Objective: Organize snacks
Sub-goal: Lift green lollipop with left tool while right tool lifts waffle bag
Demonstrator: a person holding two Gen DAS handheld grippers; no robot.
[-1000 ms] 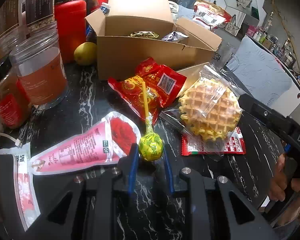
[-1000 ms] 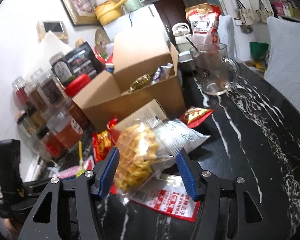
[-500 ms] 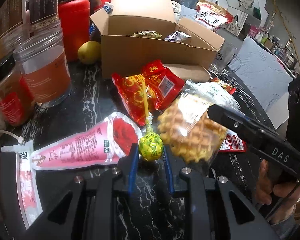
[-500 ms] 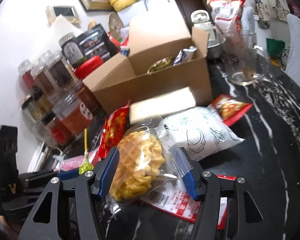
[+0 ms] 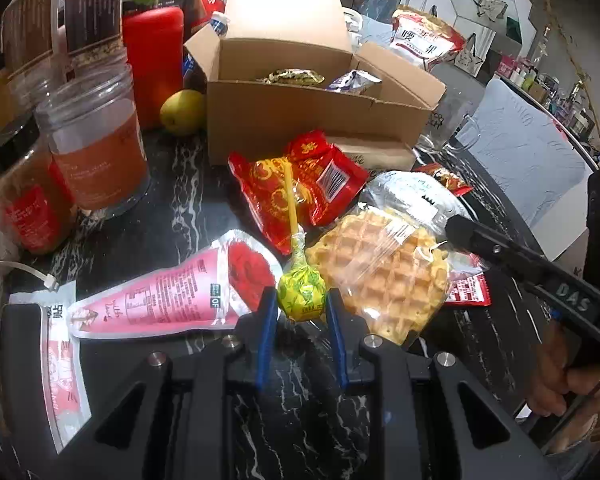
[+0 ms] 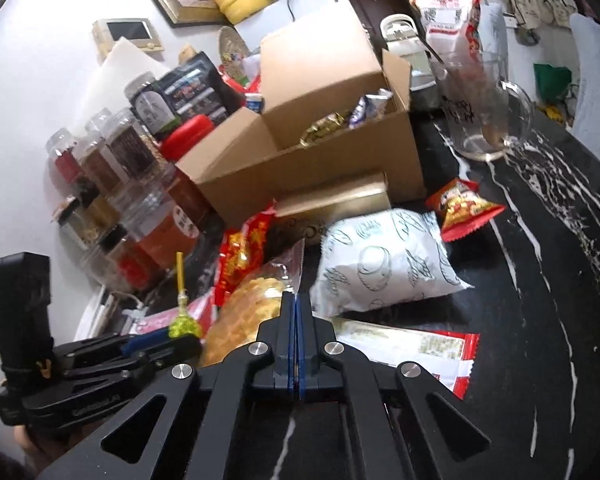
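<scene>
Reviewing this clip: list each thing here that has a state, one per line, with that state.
Cardboard box: flaps open, snacks inside.
Waffle packet: sealed, wrapper edge pinched by right gripper.
Right gripper: shut on the wrapper.
Left gripper: open, fingers either side of the lollipop.
Lollipop: wrapped, lying on the table.
Glass mug: upright, nearly empty.
Plastic jar: upright; lid cannot be told.

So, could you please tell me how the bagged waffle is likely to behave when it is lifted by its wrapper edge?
The right hand-held gripper is shut on the thin clear film, so the bagged waffle will probably dangle and swing. The film looks glossy, so it may slip. The waffle itself seems light but crumbly, so squeezing it could break it.
</scene>
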